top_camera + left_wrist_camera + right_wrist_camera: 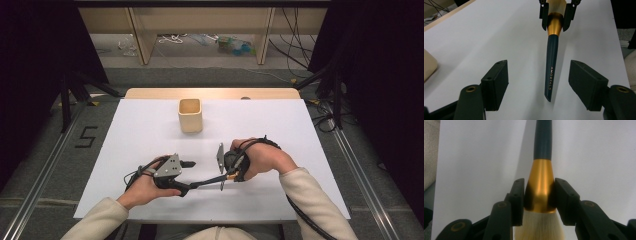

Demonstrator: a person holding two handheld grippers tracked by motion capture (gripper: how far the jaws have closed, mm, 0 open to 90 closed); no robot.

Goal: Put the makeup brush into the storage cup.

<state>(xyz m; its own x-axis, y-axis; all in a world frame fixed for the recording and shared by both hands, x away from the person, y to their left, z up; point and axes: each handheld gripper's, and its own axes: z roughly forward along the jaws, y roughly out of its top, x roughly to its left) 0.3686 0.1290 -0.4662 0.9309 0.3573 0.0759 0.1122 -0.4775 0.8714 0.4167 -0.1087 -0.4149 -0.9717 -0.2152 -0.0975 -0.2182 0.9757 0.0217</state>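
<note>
A person seated at a white-covered table (150, 125) is working with a makeup brush (551, 72), a two-jaw gripper in each hand. The right gripper (539, 195) is clamping the brush by its glossy gold metal ferrule (540, 185), a tapered collar that is widening toward the head; the two matte black pads are pressing on either side of it. Below the ferrule, pale cream bristles (539, 227) are fanning out in a soft, dense tuft between the jaw arms. Above it, the slim, dark teal handle (543, 137) is running straight away over the smooth white surface.

In the left gripper view, that handle is pointing toward the camera, narrowing to a slanted flat tip and carrying small light lettering along its length. The left gripper (539, 82) is standing wide around the handle's end: its blocky, square-faced black pads are sitting on both sides, each well clear of the brush, with nothing gripped.

From the high view, the brush (210, 180) is lying nearly level between the two hands, near the table's front edge, the left gripper (192, 175) facing the right gripper (227, 175) across it. Farther back, a squarish, round-cornered cup (190, 115) of pale, wood-like material is standing upright, its mouth open.
</note>
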